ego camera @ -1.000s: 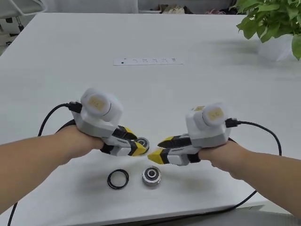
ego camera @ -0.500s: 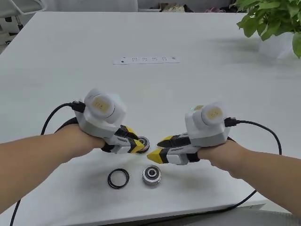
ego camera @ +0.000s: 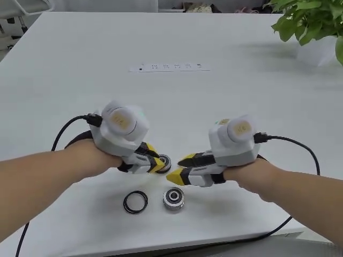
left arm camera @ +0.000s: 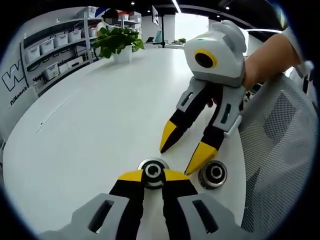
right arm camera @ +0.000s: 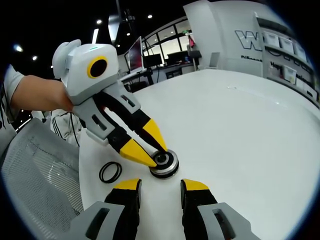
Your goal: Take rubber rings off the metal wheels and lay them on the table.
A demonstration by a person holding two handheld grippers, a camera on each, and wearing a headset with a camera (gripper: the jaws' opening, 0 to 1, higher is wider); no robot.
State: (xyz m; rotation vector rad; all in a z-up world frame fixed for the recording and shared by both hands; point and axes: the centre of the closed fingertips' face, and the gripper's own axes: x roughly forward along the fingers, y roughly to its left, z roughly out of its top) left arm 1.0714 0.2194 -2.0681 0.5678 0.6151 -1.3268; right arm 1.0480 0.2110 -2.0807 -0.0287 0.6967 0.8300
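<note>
- Black rubber ring (ego camera: pixel 135 202) lay loose on the tabletop (ego camera: pixel 171 107) just beside one bare metal wheel (ego camera: pixel 173 197), so that wheel looked finished.
- Left claw (ego camera: pixel 157 165) was clamped on a second wheel (ego camera: pixel 163 160).
- Right claw (ego camera: pixel 174 167) stood open, its tips close to that held wheel.
- Next, it likely had to pinch the ring's edge and peel it away.

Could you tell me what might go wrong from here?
The left hand-held gripper pinches the metal wheel only at its tips, so a tug from the open right hand-held gripper might twist it loose. The bare wheel and rubber ring lie near the table edge; a drop could knock them off.
</note>
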